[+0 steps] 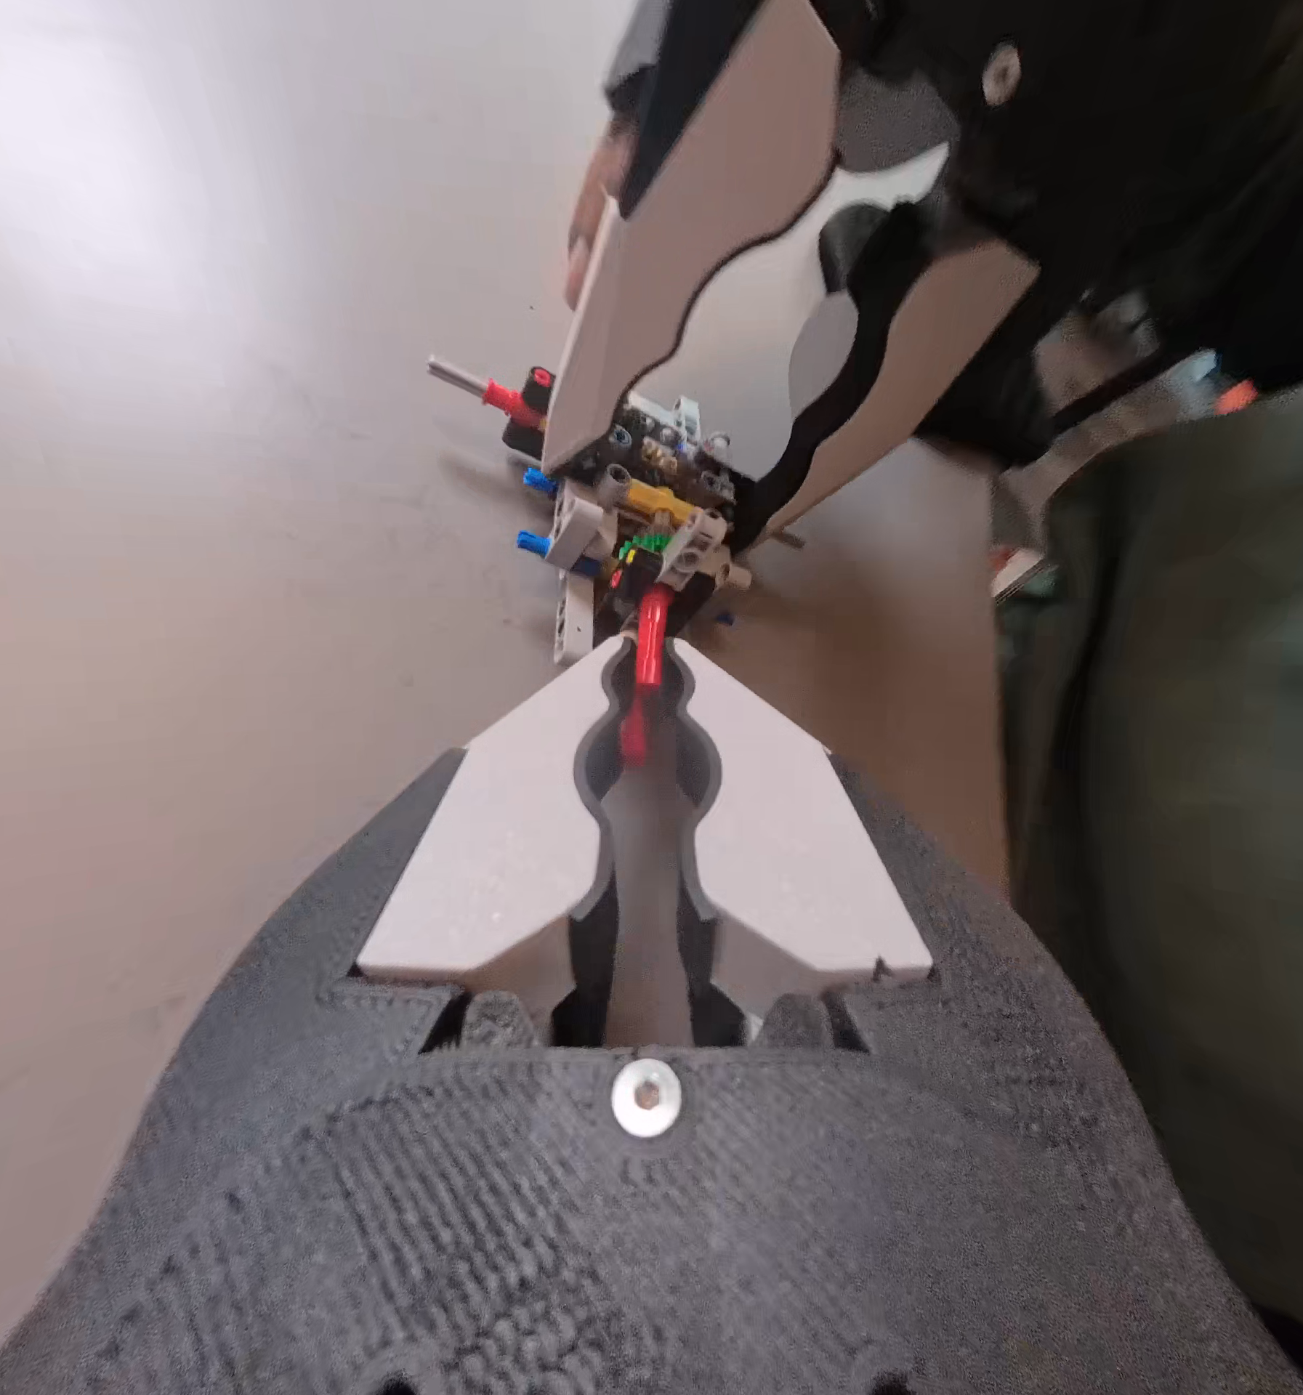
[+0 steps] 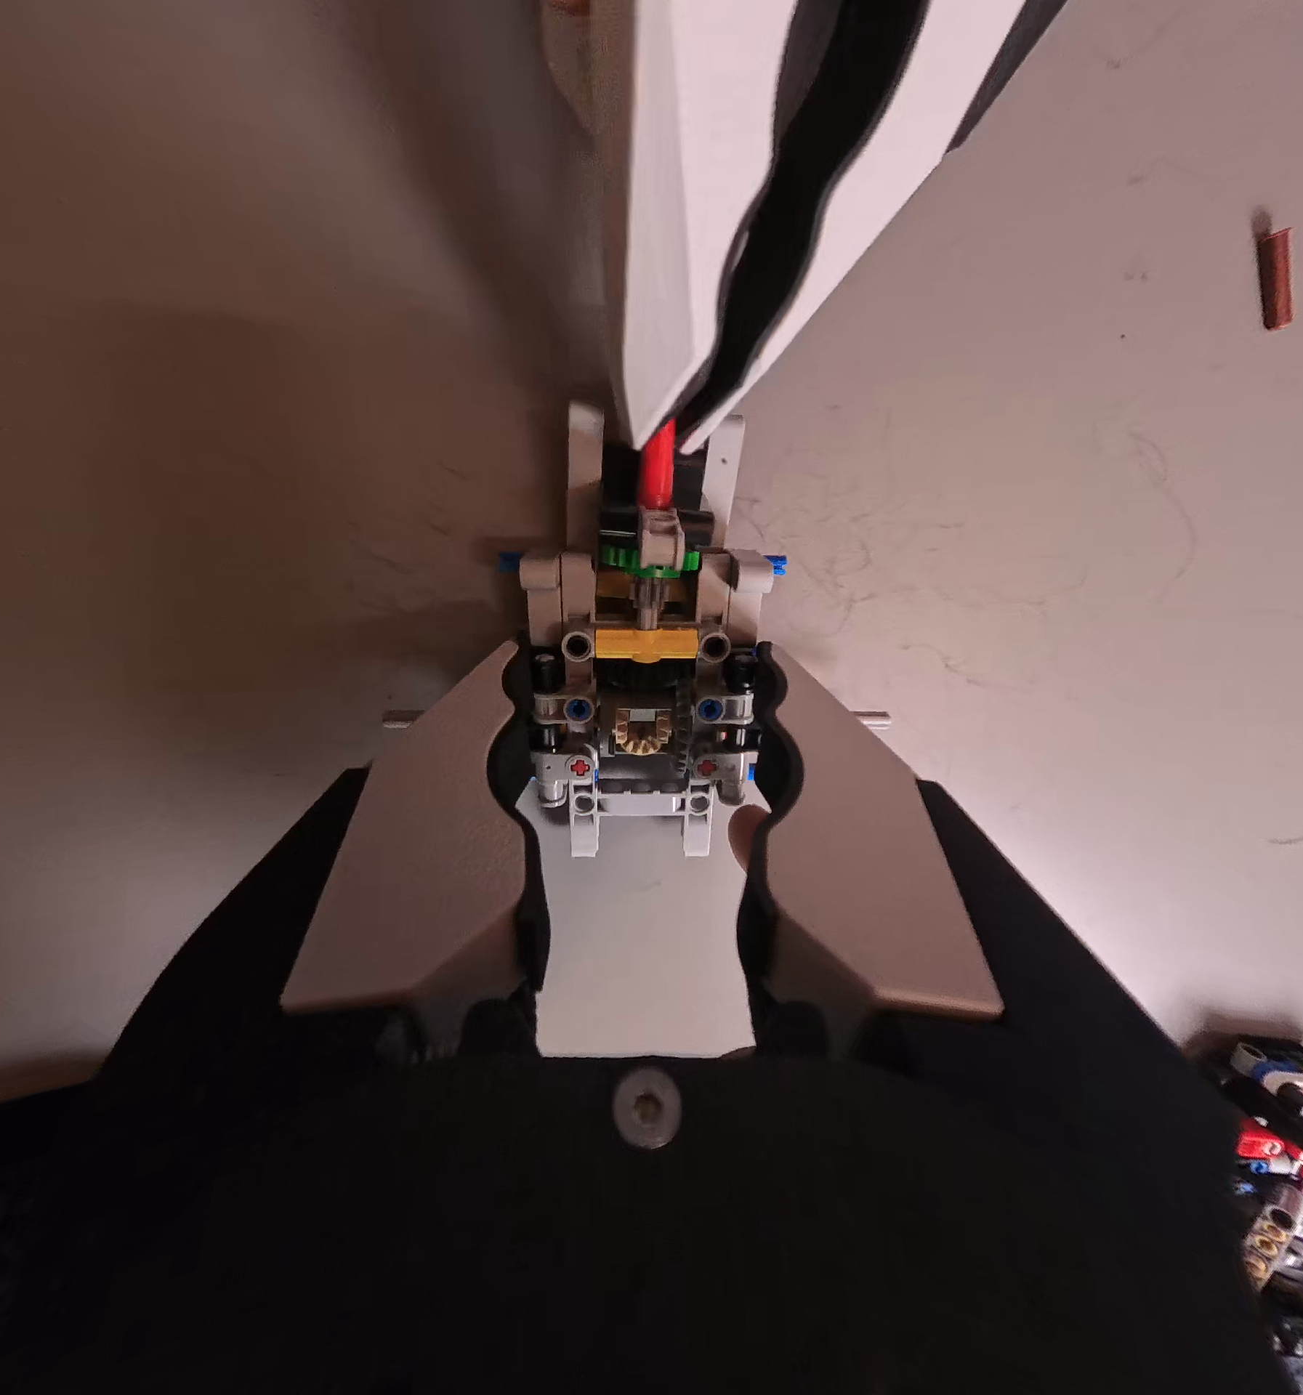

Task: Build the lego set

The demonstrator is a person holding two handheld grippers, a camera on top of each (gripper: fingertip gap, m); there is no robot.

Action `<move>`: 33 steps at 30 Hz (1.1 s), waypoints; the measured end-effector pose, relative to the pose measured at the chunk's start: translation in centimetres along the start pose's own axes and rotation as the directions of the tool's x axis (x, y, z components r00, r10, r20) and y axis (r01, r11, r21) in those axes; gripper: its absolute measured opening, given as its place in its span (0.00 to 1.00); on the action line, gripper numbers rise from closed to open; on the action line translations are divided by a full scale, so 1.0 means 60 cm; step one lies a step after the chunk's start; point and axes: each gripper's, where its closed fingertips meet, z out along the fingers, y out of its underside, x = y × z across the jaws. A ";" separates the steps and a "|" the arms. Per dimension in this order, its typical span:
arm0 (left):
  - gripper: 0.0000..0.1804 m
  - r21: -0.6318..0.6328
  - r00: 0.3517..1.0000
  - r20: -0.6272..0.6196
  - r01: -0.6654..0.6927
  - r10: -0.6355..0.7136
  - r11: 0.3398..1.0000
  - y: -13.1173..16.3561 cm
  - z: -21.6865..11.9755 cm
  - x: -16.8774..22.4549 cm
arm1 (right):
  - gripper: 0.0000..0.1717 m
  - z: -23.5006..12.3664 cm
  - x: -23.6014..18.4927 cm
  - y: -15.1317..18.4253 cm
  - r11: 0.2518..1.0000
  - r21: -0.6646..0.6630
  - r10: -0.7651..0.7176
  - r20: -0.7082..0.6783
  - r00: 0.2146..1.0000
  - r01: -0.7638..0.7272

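The left gripper (image 1: 648, 649) has its fingers drawn in narrow on a red axle piece (image 1: 650, 642) – the rod runs back between the two pads and forward into the end of a small model built of toy construction parts (image 1: 656, 521). Held by its free end like this, the red piece lines up with the model's long axis, as the right wrist view shows: there the left gripper comes down from the top of the picture and the red rod (image 2: 659, 468) meets a grey connector just above a green gear (image 2: 652, 560).

The model itself rests on the pale tabletop (image 1: 218, 528), grey beams outside, a yellow bar (image 2: 646, 644) across its middle, a tan bevel gear lower down and blue pins at the sides.

The right gripper (image 2: 644, 664) stands wide, its fingers (image 2: 437, 755) along either flank of the model; the dark pads appear to lie against the black pins on both sides – a bracing hold that would keep the model from sliding.

Farther right on the tabletop lie a brown rod (image 2: 1276, 279) and a heap of loose parts (image 2: 1297, 1177) at the picture's edge.
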 end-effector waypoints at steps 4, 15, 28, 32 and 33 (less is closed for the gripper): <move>0.02 0.067 0.965 -0.124 0.239 -0.230 0.969 -0.013 0.002 0.004 | 0.33 0.000 -0.001 -0.001 1.000 0.002 -0.005 -0.008 1.000 0.005; 0.00 0.067 0.996 0.056 0.065 -0.069 0.996 -0.035 -0.004 -0.010 | 0.33 0.009 -0.004 -0.013 0.998 0.050 0.034 0.009 0.999 -0.035; 0.12 -0.185 0.906 0.227 -0.319 0.356 0.930 0.042 -0.008 -0.018 | 0.33 0.009 -0.005 -0.015 0.997 0.071 0.016 0.007 1.000 -0.016; 0.03 -0.202 0.891 0.234 -0.346 0.389 0.916 0.039 -0.004 -0.019 | 0.33 0.009 -0.005 -0.015 0.997 0.073 0.013 -0.003 1.000 -0.013; 0.03 -0.197 0.896 0.227 -0.340 0.381 0.919 0.038 -0.004 -0.017 | 0.33 0.009 -0.005 -0.015 0.997 0.078 0.015 -0.001 1.000 -0.015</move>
